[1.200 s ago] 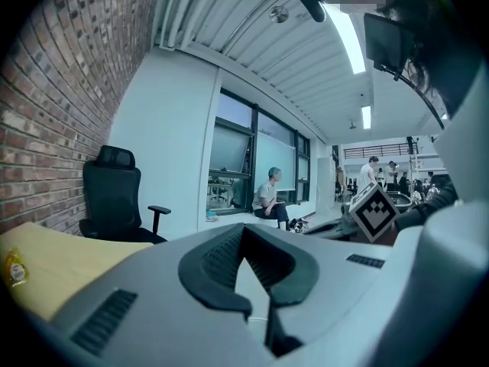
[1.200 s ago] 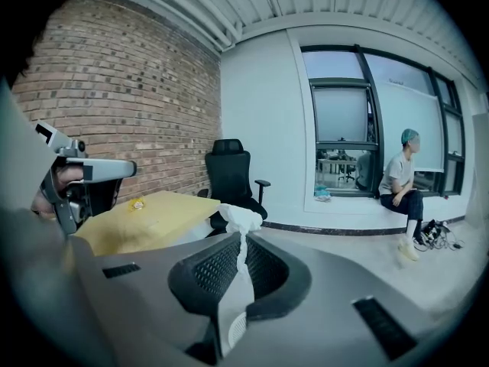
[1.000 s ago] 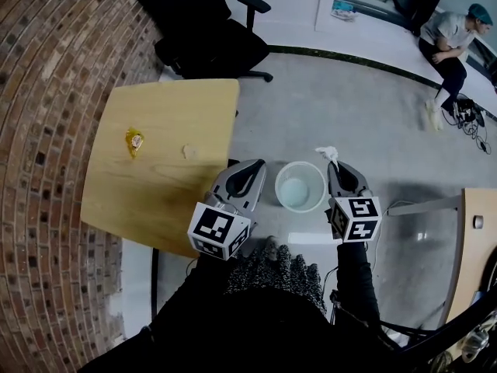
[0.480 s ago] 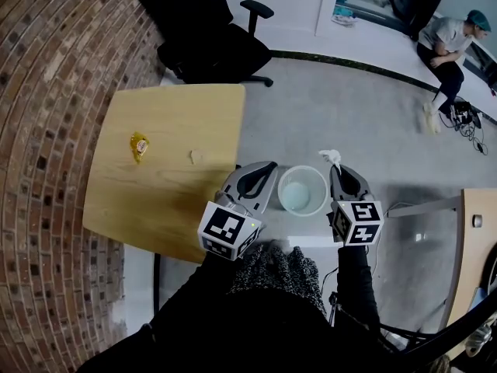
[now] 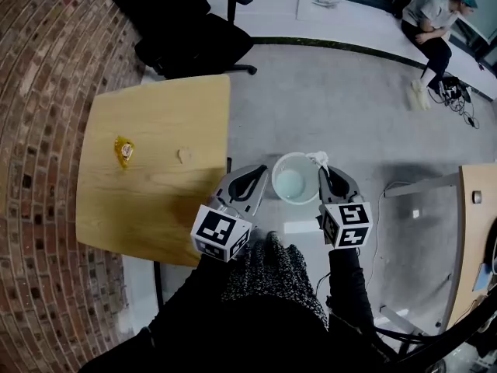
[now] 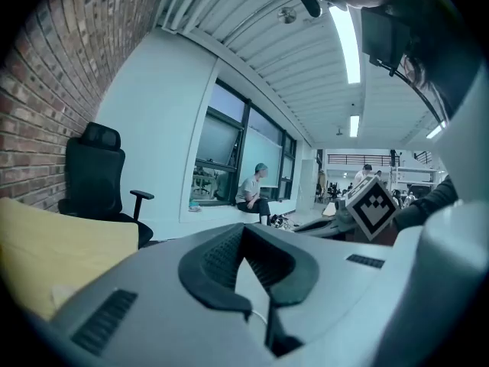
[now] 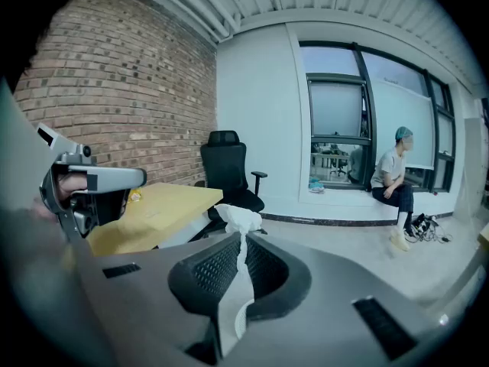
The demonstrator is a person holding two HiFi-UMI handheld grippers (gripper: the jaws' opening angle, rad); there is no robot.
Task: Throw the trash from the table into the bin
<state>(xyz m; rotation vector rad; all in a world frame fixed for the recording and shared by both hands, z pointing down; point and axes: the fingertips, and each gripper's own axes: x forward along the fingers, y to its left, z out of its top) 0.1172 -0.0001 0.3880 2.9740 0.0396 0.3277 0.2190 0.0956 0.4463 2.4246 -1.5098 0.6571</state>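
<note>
My right gripper (image 5: 328, 174) is shut on a white tissue (image 5: 317, 158), which sticks out past its tips right at the right rim of the white bin (image 5: 295, 179) on the floor. The right gripper view shows the tissue (image 7: 238, 222) pinched between the black pads. My left gripper (image 5: 251, 172) hangs left of the bin, beside the table edge, shut and empty; its pads (image 6: 229, 258) meet at the tip. On the wooden table (image 5: 155, 200) lie a yellow wrapper (image 5: 123, 150) and a small crumpled scrap (image 5: 184, 155).
A black office chair (image 5: 186, 29) stands beyond the table. The brick wall (image 5: 39, 92) runs along the left. A person (image 5: 435, 22) sits at the far right by cables on the floor. Another desk (image 5: 474, 231) edges in at the right.
The right gripper has carried the tissue left, from beside the bin to its right rim. The left gripper has sunk slightly and stays shut.
</note>
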